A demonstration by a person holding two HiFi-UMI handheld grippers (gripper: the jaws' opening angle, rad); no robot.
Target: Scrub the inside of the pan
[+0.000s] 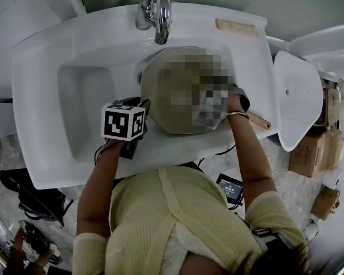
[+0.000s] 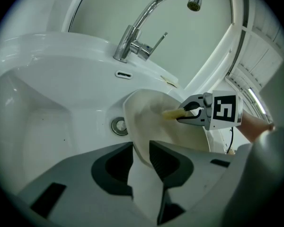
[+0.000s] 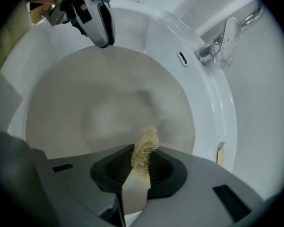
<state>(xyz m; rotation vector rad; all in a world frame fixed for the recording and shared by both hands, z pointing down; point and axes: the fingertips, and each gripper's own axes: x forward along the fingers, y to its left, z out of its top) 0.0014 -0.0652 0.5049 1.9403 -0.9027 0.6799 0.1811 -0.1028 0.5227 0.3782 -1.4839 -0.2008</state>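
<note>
Pan [image 3: 109, 108] leans tilted in the sink [image 1: 86, 107], its rim clamped between the jaws of my left tool [image 2: 141, 155]. My right tool [image 3: 141, 169] is closed on a pale fibrous scrubber [image 3: 146, 148], whose tip sits at or just above the inner wall; I can't tell whether it touches. As I judge it, hard pressure could pivot the pan about that single rim grip or slide it along the slick sink. The scrubber, pinched only at its end, might fold or pull free, leaving bare jaws to scrape the surface.
</note>
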